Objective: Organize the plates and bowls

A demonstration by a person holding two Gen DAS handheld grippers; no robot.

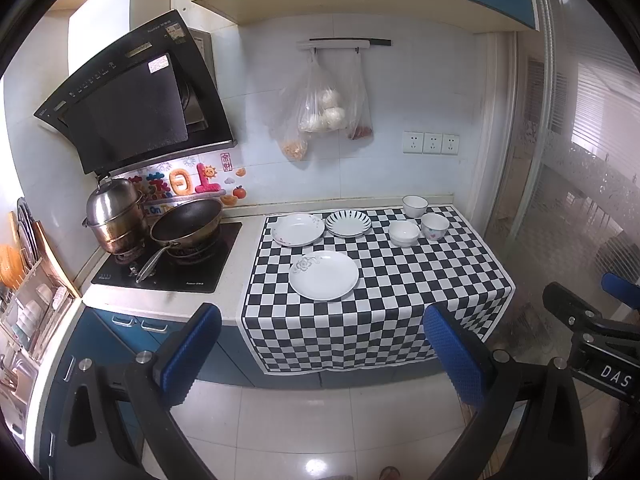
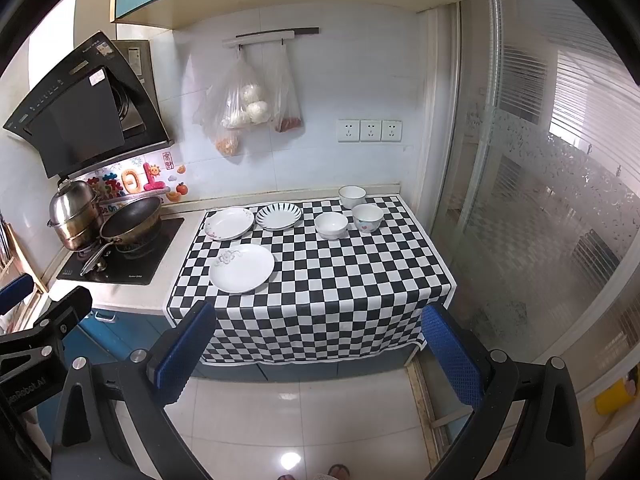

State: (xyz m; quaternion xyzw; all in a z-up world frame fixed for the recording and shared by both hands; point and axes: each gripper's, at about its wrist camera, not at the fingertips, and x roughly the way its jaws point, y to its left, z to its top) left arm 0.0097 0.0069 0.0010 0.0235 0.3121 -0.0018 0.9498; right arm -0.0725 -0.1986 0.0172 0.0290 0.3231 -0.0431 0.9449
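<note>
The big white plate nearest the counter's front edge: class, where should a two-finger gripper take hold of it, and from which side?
Grip the large white plate at its near rim, coming in low from the front. It lies flat on the checkered cloth with a raised, thin rim, and that edge faces both open grippers with nothing in between.

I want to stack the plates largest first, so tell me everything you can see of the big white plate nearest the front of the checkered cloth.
The big white plate is round and shallow, glossy like glazed ceramic, with a grey floral motif near its left rim. It looks empty and lies flat and upright on the checkered cloth, alone in front of two other plates, touching neither. No gripper touches it.
</note>
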